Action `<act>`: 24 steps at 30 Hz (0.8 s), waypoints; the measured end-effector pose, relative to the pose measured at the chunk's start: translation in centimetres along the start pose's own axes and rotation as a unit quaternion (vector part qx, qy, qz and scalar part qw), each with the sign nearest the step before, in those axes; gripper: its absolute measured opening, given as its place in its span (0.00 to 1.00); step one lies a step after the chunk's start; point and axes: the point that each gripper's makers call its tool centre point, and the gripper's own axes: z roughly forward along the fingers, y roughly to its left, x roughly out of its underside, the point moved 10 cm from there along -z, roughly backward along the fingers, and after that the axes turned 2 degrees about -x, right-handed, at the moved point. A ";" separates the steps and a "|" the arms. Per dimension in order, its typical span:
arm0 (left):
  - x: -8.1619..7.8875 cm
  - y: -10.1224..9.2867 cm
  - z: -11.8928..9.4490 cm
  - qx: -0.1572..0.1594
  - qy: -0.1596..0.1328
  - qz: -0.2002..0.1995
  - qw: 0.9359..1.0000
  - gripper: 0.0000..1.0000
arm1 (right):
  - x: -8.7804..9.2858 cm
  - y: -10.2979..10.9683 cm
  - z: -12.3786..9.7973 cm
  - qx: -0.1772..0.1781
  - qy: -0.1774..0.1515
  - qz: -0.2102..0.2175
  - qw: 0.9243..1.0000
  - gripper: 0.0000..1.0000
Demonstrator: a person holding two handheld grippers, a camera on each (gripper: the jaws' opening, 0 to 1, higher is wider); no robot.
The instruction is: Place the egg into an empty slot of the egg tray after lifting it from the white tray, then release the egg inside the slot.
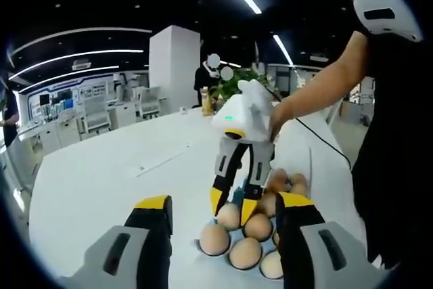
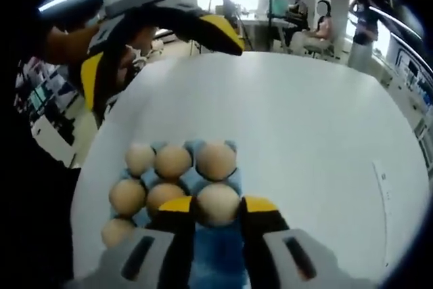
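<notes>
The right gripper (image 2: 216, 209) has its yellow-tipped jaws closed on a brown egg (image 2: 218, 202), one jaw against each side, holding it just over the blue egg tray (image 2: 191, 179) on the white counter (image 2: 304, 133). Six more eggs sit in the tray's slots beside and beyond the held one. In the left gripper view the right gripper (image 1: 234, 206) reaches down from a person's hand (image 1: 279, 114) with its tips among the eggs at the tray's far side; from there the egg between the tips cannot be made out. The left gripper (image 1: 226, 209) holds nothing, its jaws spread wide apart and hanging above the near edge of the tray, and in the right gripper view it (image 2: 162, 45) hovers over the counter's far left edge.
</notes>
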 end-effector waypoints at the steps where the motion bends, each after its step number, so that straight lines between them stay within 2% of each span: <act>1: 0.0 0.0 0.0 0.001 0.001 0.000 1.000 0.62 | 0.0 0.1 0.0 0.001 -0.006 -0.003 1.000 0.27; 6: -0.1 0.0 0.0 0.000 0.000 -0.001 1.000 0.62 | 0.2 0.1 -0.4 0.004 -0.012 -0.003 1.000 0.30; 11: -0.2 0.0 0.1 0.001 0.001 0.001 1.000 0.62 | 0.5 0.0 -1.4 0.005 -0.038 0.025 0.999 0.30; 24: -0.4 -0.1 0.5 0.007 0.002 0.004 1.000 0.62 | 1.8 -0.2 -3.3 0.022 -0.061 0.056 0.996 0.29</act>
